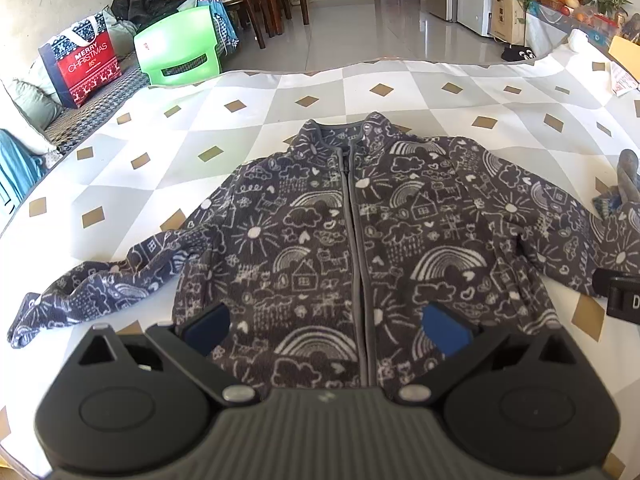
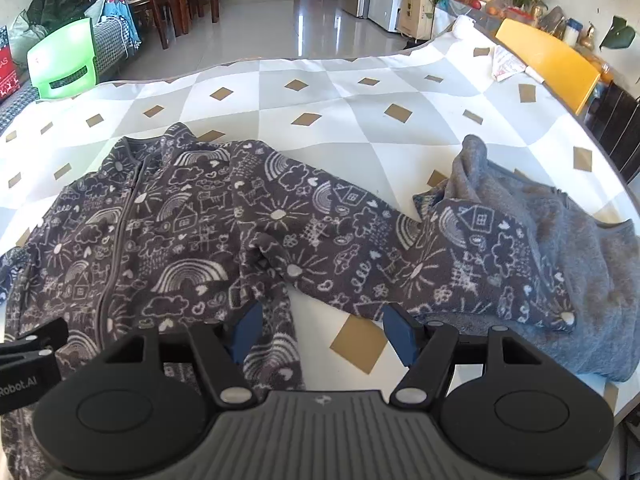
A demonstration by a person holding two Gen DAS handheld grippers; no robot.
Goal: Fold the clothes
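Dark grey doodle-print zip fleece jacket (image 1: 344, 240) lies flat, front up, on the diamond-pattern tablecloth (image 1: 248, 120); left gripper (image 1: 326, 330) and right gripper (image 2: 322, 330) both hover with jaws apart, empty; soft, light, floppy, so probably pinch sleeve cuff or hem.

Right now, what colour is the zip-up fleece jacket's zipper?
Grey zipper on dark doodle-print fleece jacket; left wrist view.

Table under a white and grey diamond-patterned cloth (image 1: 256, 120), dark doodle-print zip jacket (image 1: 320, 232) lying flat face up, sleeves spread, one sleeve end resting on a crumpled grey fleece garment (image 2: 560, 220), folded paper (image 2: 506, 66) near the far corner
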